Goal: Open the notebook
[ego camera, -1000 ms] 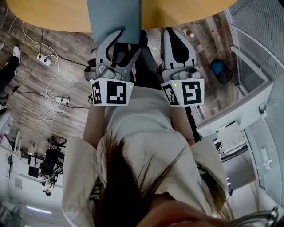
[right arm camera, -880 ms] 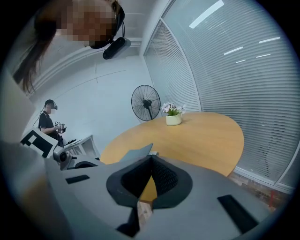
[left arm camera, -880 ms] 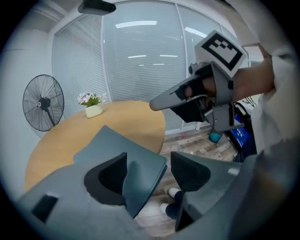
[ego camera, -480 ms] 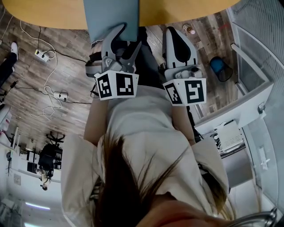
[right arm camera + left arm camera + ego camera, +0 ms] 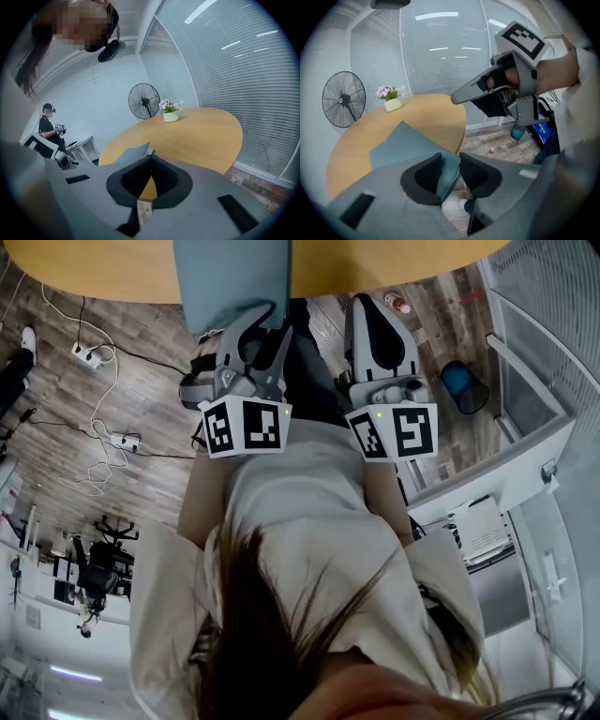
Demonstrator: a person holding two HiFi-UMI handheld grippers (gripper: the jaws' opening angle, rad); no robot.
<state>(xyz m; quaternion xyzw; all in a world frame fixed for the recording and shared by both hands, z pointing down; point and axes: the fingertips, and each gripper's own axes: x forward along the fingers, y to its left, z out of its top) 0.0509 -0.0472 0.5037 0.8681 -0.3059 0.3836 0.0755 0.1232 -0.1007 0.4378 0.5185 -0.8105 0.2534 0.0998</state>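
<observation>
The left gripper (image 5: 450, 158), whose jaws have just been closing, appears to pinch the near corner of a plain, thin grey-blue notebook (image 5: 405, 140), though pad contact is hard to confirm. The notebook lies on the round light-wood table (image 5: 436, 112), with that corner overhanging the rim. The head view's top edge cuts off its far end. The right gripper (image 5: 151, 160) is clenched on nothing.

A flat blue-grey notebook (image 5: 234, 282) is shown against a round tan wooden table (image 5: 112, 268); the grey left gripper (image 5: 274, 315) and grey right gripper (image 5: 366, 301) are marked with black-and-white square patterns.
</observation>
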